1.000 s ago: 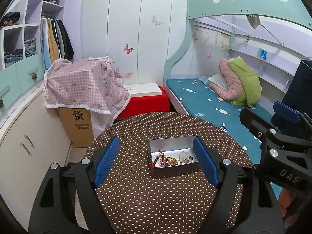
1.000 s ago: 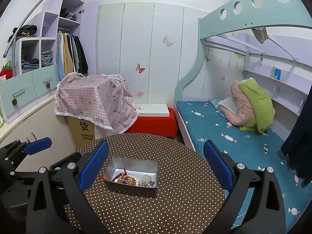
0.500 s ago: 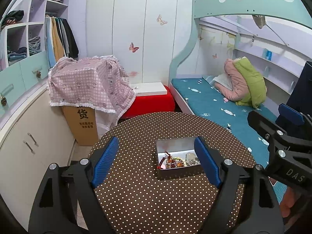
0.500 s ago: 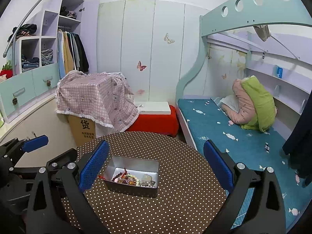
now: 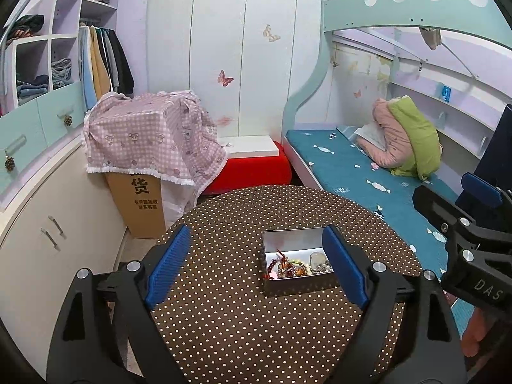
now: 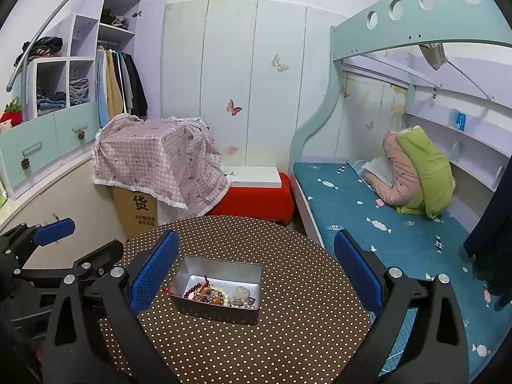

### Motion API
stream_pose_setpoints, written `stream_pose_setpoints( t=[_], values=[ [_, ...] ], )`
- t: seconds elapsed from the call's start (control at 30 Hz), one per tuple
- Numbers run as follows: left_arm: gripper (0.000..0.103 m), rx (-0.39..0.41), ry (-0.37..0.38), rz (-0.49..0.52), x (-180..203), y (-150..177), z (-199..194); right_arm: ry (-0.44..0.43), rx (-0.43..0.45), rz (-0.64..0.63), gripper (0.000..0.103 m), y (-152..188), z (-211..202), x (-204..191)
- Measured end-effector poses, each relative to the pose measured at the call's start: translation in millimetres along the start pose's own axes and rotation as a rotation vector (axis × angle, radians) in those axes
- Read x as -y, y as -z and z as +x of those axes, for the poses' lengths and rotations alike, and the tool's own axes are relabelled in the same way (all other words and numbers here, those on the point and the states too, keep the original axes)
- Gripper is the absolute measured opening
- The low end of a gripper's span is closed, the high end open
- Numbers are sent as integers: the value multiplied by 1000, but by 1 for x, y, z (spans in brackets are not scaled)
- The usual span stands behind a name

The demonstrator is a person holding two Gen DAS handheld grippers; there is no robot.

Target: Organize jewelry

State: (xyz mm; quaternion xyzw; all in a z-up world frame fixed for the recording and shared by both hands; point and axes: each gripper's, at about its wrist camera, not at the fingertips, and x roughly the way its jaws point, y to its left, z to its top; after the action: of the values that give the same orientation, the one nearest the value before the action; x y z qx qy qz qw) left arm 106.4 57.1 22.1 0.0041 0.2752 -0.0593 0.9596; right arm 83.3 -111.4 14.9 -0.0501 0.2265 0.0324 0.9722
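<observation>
A shallow metal tin point(image 5: 289, 243) point(image 6: 220, 267) sits on the round table with the brown dotted cloth point(image 5: 243, 326) point(image 6: 288, 336). Bead bracelets and small pale trinkets point(image 5: 294, 267) point(image 6: 214, 296) lie heaped in its near half. My left gripper point(image 5: 256, 264) hovers over the table in front of the tin, jaws wide and still opening, nothing between them; its right pad overlaps the tin's right end in the picture. My right gripper point(image 6: 256, 275) also stands open and empty, back from the tin, and shows at the right of the left wrist view point(image 5: 464, 224).
Behind the table stand a cardboard box under a pink checked cloth point(image 5: 150, 137), a red stool with a white top point(image 5: 252, 166) and a bunk bed with a teal mattress point(image 5: 361, 172). White cupboards point(image 5: 41, 224) run along the left wall.
The left wrist view has swung left, so the tin has slid right towards the right pad. The left jaws stand slightly wider. The right wrist view is almost unchanged.
</observation>
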Motion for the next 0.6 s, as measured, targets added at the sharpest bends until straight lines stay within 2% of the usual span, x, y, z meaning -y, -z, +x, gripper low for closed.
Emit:
stream_pose_setpoints(
  t=[0.6],
  values=[
    [89, -5, -3, 3, 3, -1, -3, 11, 2, -1, 95, 0, -3, 4]
  ],
)
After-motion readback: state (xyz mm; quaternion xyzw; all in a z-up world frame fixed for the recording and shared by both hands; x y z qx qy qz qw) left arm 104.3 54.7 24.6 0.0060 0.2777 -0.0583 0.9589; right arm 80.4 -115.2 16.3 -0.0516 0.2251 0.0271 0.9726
